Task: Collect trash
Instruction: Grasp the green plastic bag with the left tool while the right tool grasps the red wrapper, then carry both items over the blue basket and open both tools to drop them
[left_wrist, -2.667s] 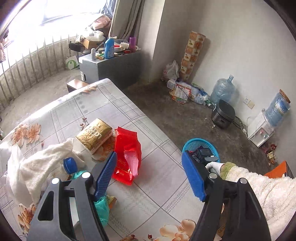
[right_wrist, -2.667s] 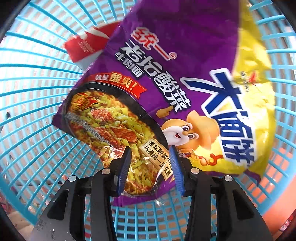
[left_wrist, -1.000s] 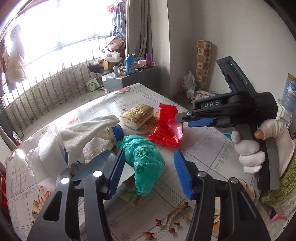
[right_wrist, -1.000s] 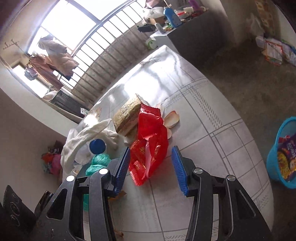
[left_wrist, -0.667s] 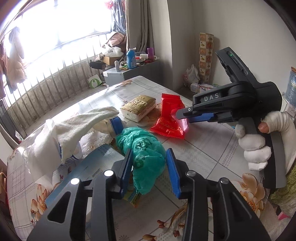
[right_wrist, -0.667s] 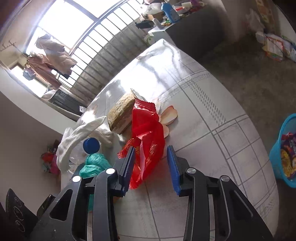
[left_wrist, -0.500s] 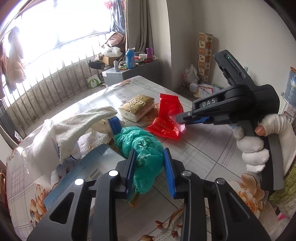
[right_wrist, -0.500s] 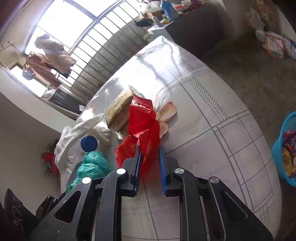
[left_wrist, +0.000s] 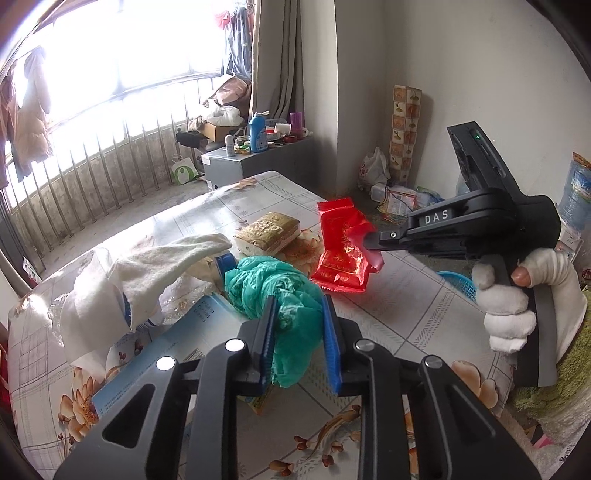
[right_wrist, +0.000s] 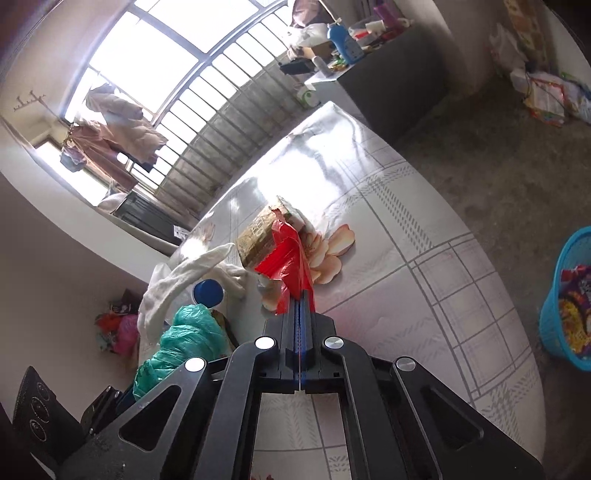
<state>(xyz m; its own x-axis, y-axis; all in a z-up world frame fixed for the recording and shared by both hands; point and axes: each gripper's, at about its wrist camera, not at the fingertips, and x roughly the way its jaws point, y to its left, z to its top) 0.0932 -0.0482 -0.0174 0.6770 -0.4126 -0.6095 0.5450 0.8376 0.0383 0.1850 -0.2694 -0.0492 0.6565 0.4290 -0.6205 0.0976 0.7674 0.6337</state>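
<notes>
**Two pieces gripped, most trash still on the tabletop**

The left gripper, its jaws just narrowed, pinches the crumpled green plastic bag, which rests on the tabletop. The right gripper is clamped flat on an edge of the red wrapper, lifting that edge. On the floor the blue basket already holds a noodle packet. Neither gripped piece is in the basket yet; the gold-labelled pack and a blue-capped container beside the white cloth remain.
</notes>
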